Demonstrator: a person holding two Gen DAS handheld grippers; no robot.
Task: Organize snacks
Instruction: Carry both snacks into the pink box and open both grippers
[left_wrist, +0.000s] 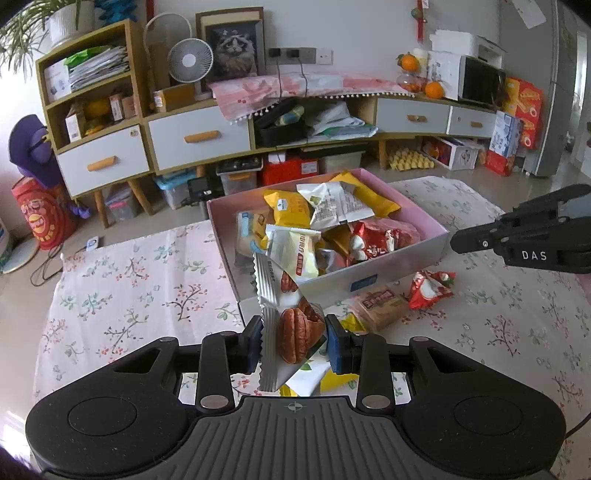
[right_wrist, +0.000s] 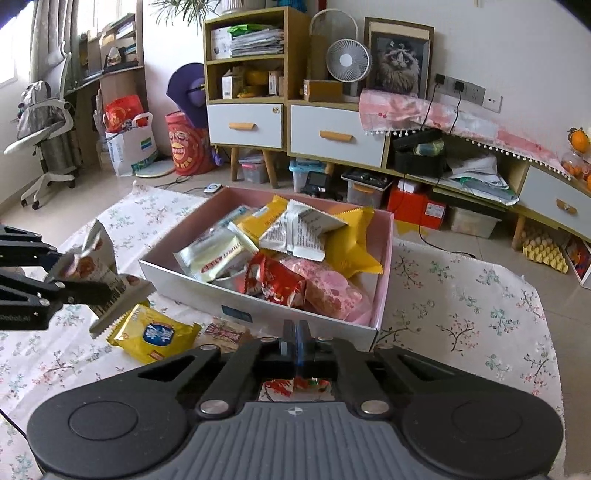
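Note:
My left gripper (left_wrist: 293, 341) is shut on a white pecan snack packet (left_wrist: 284, 314), held above the floral tablecloth just in front of the pink box (left_wrist: 402, 262). The packet also shows in the right wrist view (right_wrist: 99, 273). The box (right_wrist: 382, 280) holds several snack packets in yellow, white and red. My right gripper (right_wrist: 294, 341) is shut with nothing between its pads, hovering at the box's near wall; it appears at the right in the left wrist view (left_wrist: 458, 242). A red packet (left_wrist: 430, 288), a brown packet (left_wrist: 380, 304) and a yellow packet (right_wrist: 153, 336) lie on the cloth beside the box.
The floral tablecloth (left_wrist: 140, 295) covers the table. Behind it stand a cabinet with white drawers (left_wrist: 199, 138), a fan (left_wrist: 190, 61), storage bins on the floor, and an office chair (right_wrist: 44, 122) at the far left.

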